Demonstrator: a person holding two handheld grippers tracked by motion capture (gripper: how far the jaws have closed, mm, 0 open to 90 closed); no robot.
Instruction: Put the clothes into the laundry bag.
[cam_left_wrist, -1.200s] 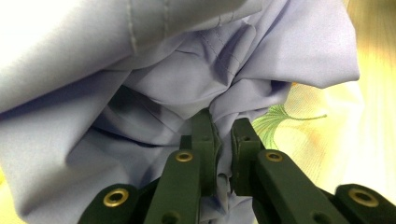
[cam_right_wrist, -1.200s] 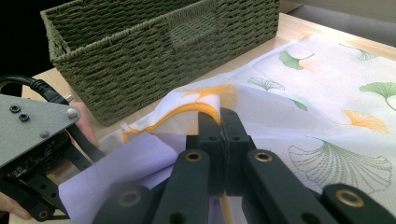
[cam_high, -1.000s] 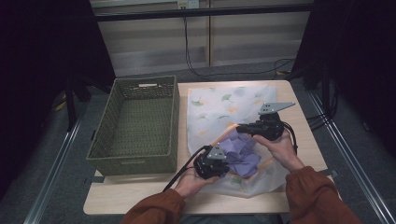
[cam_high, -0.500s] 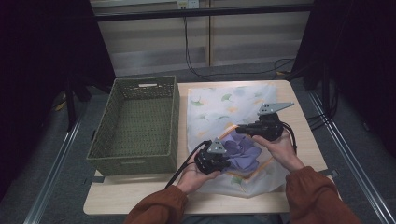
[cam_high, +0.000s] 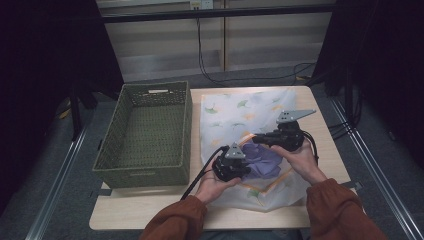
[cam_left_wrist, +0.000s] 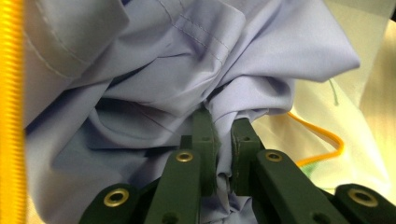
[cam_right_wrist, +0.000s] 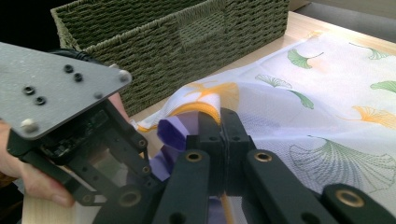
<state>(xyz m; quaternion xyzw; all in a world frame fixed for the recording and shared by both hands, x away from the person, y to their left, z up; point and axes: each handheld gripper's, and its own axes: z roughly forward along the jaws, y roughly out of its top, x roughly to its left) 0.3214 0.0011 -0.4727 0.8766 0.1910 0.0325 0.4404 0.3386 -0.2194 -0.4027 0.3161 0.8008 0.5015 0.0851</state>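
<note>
basket (cam_high: 145, 135) walls block table's left | far leaf-print cloth (cam_high: 240, 107) flat, open

A green woven basket (cam_high: 140, 176) stands in the left half of the high view, on a pale wooden table (cam_high: 150, 207). It is rectangular and nothing lies inside it. A small light patch (cam_high: 158, 91) is on its far wall. In the right gripper view the same basket (cam_right_wrist: 177, 42) is in the upper left, with a handle opening in its side. Behind the table, at the top of the frame, a black cable (cam_high: 250, 79) hangs down a pale panelled wall (cam_high: 165, 45) and runs along the floor. Dark curtains (cam_high: 45, 60) close both sides.
</note>
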